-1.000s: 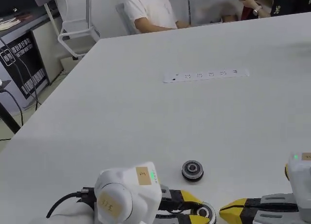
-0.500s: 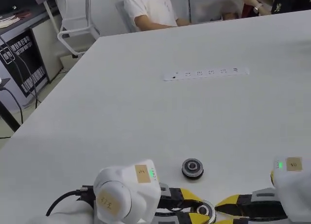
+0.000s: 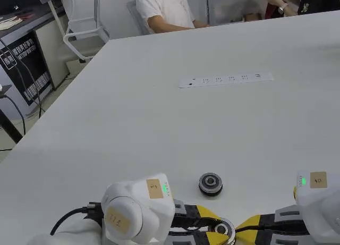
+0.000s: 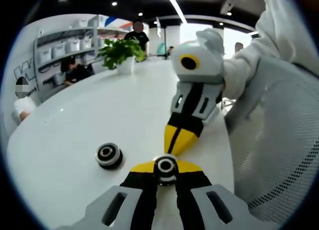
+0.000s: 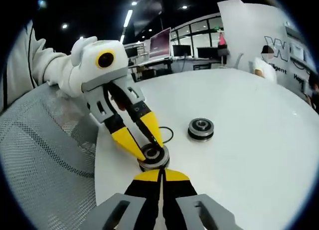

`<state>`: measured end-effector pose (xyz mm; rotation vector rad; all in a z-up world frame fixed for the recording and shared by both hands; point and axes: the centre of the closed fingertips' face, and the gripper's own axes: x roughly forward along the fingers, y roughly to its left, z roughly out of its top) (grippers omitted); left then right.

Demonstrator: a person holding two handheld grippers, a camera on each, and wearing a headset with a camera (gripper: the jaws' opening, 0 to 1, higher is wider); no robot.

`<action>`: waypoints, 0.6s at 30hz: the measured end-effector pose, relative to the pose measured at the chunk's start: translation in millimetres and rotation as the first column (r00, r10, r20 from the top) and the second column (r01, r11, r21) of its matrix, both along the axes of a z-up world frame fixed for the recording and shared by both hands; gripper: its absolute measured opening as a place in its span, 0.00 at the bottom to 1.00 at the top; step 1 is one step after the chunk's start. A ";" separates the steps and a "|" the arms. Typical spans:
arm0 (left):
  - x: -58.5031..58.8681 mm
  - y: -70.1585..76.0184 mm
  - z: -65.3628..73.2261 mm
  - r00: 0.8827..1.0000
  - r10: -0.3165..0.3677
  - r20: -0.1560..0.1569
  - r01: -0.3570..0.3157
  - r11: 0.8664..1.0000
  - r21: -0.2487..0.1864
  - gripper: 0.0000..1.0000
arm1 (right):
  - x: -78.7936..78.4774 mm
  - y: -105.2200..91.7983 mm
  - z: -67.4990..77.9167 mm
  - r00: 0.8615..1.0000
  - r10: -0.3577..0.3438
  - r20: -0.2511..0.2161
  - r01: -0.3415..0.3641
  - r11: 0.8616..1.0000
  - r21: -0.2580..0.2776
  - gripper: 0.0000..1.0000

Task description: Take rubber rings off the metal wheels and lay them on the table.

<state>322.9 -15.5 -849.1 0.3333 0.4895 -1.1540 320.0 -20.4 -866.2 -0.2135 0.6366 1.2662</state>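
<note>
My left gripper (image 3: 217,232) is shut on a metal wheel with a black rubber rim (image 3: 226,229), held just above the white table (image 3: 159,123) at its near edge. In the left gripper view the wheel (image 4: 166,168) sits between the yellow jaw tips. My right gripper (image 3: 245,224) comes in from the right, jaws shut, its tips against that wheel's rim (image 5: 153,156). I cannot tell if they pinch the rubber. A second wheel (image 3: 211,184) lies flat on the table just beyond. A thin black ring (image 5: 167,135) lies on the table behind the held wheel.
A white power strip (image 3: 226,79) lies across the table's middle. A person in a white shirt (image 3: 164,8) sits at the far side. A white chair (image 3: 79,30) stands off the table's left edge.
My right gripper has moved left until its tips meet the wheel held by the left gripper. The left gripper and the second wheel have stayed in place.
</note>
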 end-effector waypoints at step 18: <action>-1.0 1.3 0.1 1.000 -0.009 0.028 0.009 1.000 0.015 0.13 | 6.0 -1.3 17.1 0.893 -0.200 -0.403 0.298 0.934 0.195 0.00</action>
